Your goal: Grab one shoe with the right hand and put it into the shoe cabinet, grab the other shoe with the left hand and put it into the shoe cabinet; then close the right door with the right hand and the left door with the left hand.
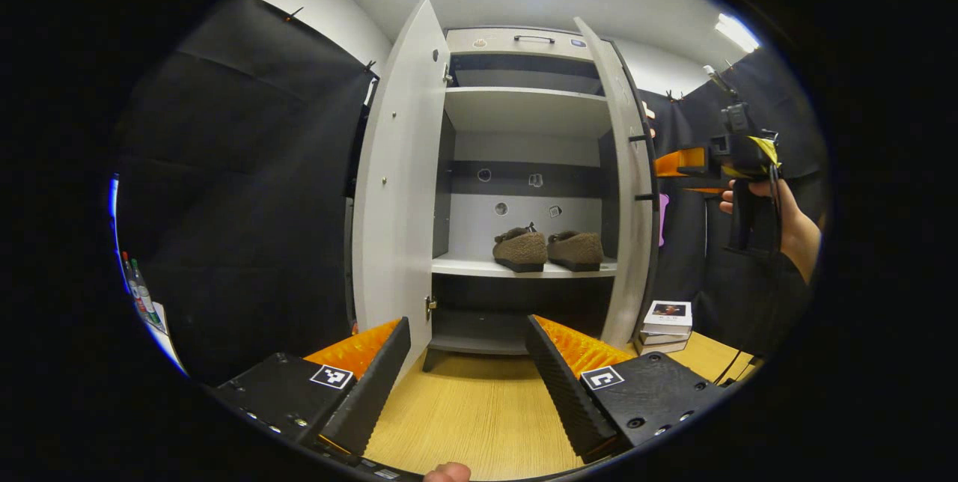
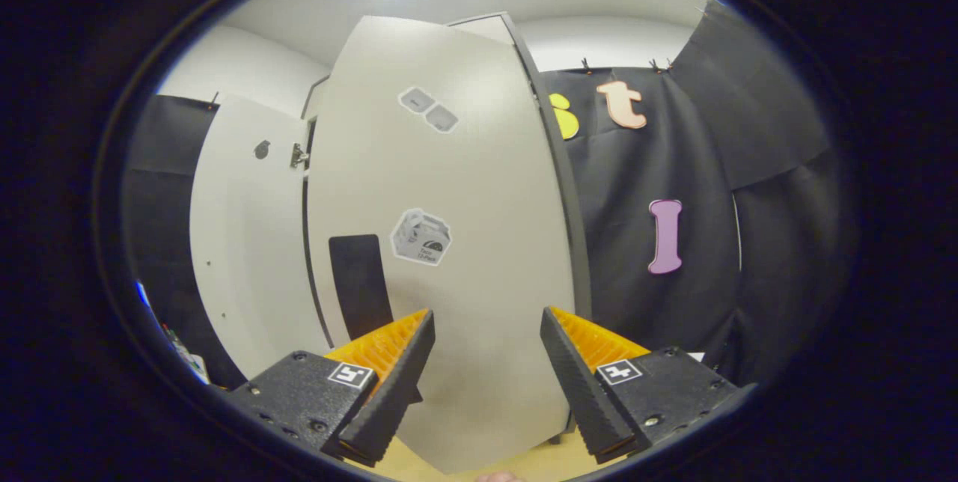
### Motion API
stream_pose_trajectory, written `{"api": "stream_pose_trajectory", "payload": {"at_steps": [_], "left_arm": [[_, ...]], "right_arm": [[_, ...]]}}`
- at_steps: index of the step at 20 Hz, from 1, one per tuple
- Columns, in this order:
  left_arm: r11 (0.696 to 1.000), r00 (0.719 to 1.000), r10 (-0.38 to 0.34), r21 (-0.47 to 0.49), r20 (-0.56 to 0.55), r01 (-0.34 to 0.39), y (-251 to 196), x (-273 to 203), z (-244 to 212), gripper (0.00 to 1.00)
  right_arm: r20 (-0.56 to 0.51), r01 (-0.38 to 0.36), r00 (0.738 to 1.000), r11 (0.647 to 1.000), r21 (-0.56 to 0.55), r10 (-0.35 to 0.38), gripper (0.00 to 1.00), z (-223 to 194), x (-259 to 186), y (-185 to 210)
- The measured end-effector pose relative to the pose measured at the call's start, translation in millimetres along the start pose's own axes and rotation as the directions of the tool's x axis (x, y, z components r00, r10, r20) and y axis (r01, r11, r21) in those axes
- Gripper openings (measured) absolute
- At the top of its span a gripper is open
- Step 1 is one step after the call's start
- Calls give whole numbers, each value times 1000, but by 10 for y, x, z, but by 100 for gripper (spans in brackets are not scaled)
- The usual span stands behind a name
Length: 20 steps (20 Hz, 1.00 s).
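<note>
Both shoes, the left shoe [image 1: 520, 249] and the right shoe [image 1: 575, 249], sit side by side and just touching on the lower shelf [image 1: 464, 266] of the shoe cabinet [image 1: 524, 44], toward its right end. The left door [image 1: 397, 182] and the right door [image 1: 627, 190] both stand open. The left gripper [image 1: 468, 377] hangs released and empty above the wooden floor [image 1: 471, 407], facing the cabinet. The right gripper [image 2: 486, 385], also spread wide and holding nothing, faces the outer side of the right door, near its edge. A stack of books [image 1: 664, 326] lies on the floor beside that door.
</note>
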<state>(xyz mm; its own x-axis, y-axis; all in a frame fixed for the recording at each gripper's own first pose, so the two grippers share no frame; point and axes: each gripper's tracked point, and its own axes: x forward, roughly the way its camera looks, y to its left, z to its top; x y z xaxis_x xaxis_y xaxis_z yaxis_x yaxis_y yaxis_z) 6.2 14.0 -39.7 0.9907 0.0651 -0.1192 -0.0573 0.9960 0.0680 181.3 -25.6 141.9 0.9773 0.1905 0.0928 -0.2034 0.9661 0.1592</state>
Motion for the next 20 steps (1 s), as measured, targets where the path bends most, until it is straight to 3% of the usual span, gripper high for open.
{"api": "stream_pose_trajectory", "payload": {"at_steps": [3, 5, 6, 8, 14, 20], "left_arm": [[1000, 1000, 14, -2, -11, -14, 65, -62, -24, 95], [1000, 1000, 15, -7, -11, -15, 99, -75, -11, 95], [1000, 1000, 13, -14, -13, -14, 108, -84, 4, 94], [1000, 1000, 6, -26, -11, -6, 126, -95, 25, 94], [998, 1000, -28, -49, -2, 28, 73, -95, 83, 94], [997, 998, -69, -42, -2, 69, -123, -60, 101, 95]], "right_arm": [[4, 10, 1000, 1000, 7, -10, 90, -44, 159, 101], [4, 12, 1000, 1000, 26, -12, 94, -43, 143, 84], [3, 13, 1000, 999, 36, -13, 90, -47, 111, 65], [9, 36, 999, 999, 35, -36, 95, -42, 2, -18], [16, 101, 995, 992, -82, -100, 95, -321, -733, -67], [11, 175, 984, 969, -172, -175, 95, -1026, -1449, 82]]}}
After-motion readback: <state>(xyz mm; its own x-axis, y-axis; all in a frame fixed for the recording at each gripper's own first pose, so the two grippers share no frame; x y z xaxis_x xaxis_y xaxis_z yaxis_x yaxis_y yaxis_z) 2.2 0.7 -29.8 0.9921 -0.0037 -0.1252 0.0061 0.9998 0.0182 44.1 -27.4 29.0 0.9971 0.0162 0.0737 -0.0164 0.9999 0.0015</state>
